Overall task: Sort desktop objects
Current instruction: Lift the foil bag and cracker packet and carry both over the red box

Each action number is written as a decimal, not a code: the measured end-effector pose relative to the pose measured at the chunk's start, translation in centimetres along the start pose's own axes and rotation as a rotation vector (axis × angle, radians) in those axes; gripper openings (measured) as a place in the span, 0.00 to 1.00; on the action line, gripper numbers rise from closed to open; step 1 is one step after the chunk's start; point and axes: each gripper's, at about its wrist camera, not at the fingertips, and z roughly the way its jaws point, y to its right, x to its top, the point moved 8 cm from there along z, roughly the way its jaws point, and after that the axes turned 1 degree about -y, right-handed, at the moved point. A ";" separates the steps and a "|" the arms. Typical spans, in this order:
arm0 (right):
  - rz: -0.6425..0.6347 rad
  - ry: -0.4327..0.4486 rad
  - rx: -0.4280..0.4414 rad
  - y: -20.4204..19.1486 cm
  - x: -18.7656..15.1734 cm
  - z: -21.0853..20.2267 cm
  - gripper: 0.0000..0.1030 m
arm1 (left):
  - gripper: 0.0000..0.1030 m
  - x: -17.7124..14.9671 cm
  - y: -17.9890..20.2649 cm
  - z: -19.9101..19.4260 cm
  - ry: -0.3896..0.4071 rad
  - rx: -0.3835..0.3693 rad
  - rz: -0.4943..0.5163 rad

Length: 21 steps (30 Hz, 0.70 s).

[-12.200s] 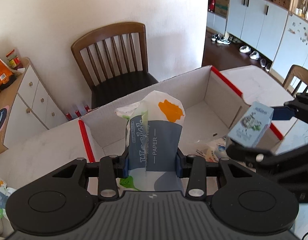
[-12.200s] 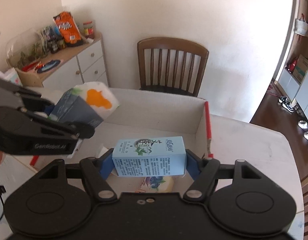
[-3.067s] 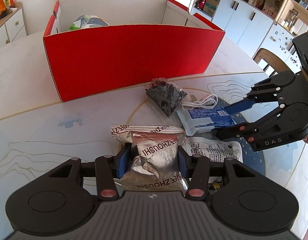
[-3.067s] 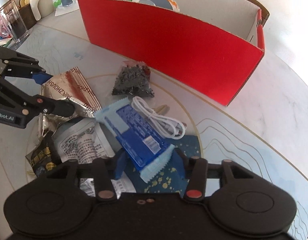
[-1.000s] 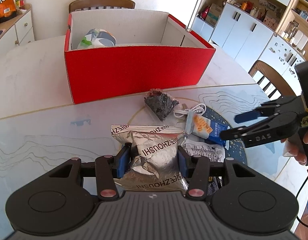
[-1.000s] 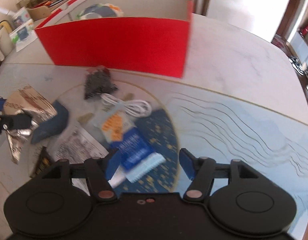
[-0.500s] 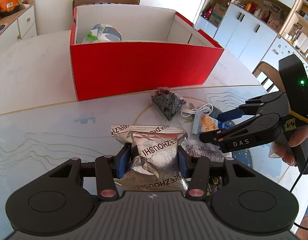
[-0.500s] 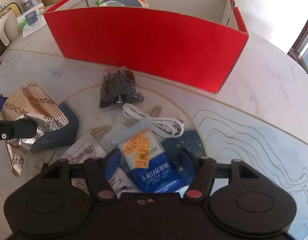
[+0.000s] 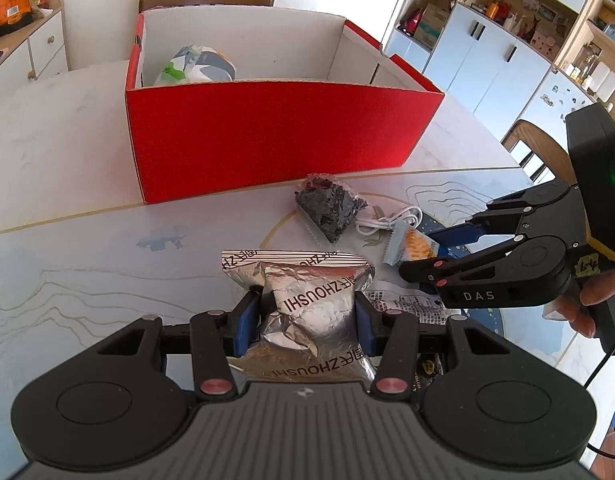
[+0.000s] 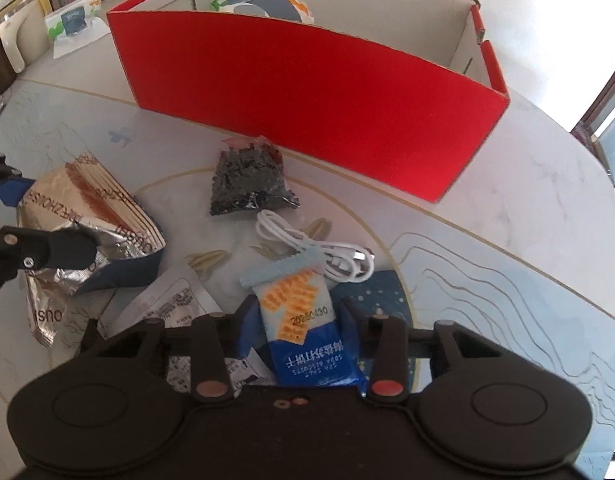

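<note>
Two packets held: I have one in each gripper.
Left gripper (image 9: 307, 320): pinched on the silver snack bag (image 9: 313, 320), just off the surface (image 9: 87, 260).
Right gripper (image 10: 293, 330): jaws have just been closing on the blue biscuit packet (image 10: 303, 332); a second ago they stood wide.
Red box (image 10: 307, 92): beyond both, holding one pack.
Next: I'd carry both over its wall.

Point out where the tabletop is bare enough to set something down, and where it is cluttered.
Bare: the tabletop left of the silver packet, in front of the red box; also the stretch right of the white cable. Crowded: around the dark bag, cable and biscuit packet.
</note>
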 end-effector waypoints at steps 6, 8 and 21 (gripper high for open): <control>0.029 0.009 -0.017 0.7 -0.7 -1.4 0.37 | 0.46 0.2 0.4 -0.4 0.008 -0.006 0.011; 0.038 0.016 -0.019 0.7 -0.6 -2.1 0.36 | 0.46 0.3 0.7 -0.6 0.012 -0.008 0.017; 0.137 0.105 0.036 2.4 0.2 -7.8 0.35 | 0.46 1.5 2.1 -2.6 0.047 -0.017 0.050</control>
